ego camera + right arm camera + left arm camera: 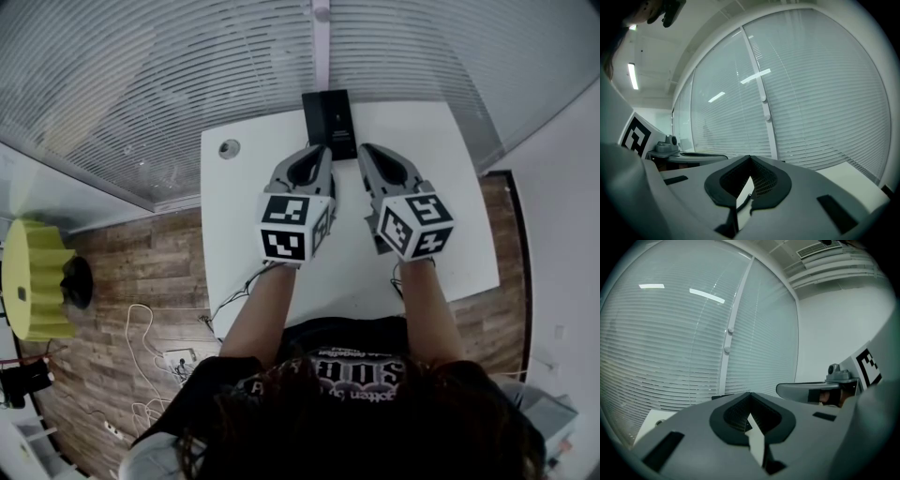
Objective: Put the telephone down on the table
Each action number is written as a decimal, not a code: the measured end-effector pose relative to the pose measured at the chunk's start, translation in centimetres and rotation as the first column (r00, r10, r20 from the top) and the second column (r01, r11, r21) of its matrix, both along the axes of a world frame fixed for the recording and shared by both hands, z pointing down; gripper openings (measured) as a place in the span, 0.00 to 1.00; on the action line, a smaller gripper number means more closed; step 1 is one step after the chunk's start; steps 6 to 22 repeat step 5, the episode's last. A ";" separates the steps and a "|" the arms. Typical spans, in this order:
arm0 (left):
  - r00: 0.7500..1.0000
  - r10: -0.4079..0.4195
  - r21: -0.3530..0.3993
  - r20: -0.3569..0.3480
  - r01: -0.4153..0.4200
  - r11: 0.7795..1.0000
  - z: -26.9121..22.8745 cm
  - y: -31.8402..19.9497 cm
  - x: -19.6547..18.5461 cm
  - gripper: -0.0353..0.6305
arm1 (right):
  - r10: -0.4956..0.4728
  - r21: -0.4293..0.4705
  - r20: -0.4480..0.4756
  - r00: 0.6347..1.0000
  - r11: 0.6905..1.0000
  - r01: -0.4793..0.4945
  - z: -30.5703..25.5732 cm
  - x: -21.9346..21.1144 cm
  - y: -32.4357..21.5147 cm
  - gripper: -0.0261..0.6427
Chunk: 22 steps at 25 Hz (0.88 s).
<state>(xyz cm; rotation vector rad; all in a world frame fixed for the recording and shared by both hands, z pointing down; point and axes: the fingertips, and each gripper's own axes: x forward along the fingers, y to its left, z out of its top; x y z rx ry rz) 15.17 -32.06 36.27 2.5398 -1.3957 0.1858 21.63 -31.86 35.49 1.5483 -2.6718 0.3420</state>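
A black telephone (329, 122) stands at the far middle edge of the white table (459, 234), against the window blinds. My left gripper (321, 151) hovers just short of it on the near left, jaws shut with nothing between them. Alongside, my right gripper (367, 151) sits just right of the phone's near end, also shut and empty. In the left gripper view the closed left gripper (750, 395) points at the blinds, with the right gripper's body (811, 391) beside it. In the right gripper view the closed right gripper (750, 159) also faces the blinds.
Slatted blinds (187, 84) close off the space behind the table. A round cable grommet (229, 148) sits in the table's far left corner. On the wooden floor to the left are a yellow ribbed object (33, 281), loose cables and a power strip (176, 360).
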 end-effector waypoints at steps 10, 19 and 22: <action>1.000 0.000 -0.001 0.001 0.000 1.000 0.1 -0.1 0.0 0.06 | 0.005 -0.005 -0.002 1.000 1.000 -0.005 0.1 0.1 0.0 0.08; 1.000 0.000 -0.001 0.001 0.000 1.000 0.1 -0.1 0.0 0.06 | 0.005 -0.005 -0.002 1.000 1.000 -0.005 0.1 0.1 0.0 0.08; 1.000 0.000 -0.001 0.001 0.000 1.000 0.1 -0.1 0.0 0.06 | 0.005 -0.005 -0.002 1.000 1.000 -0.005 0.1 0.1 0.0 0.08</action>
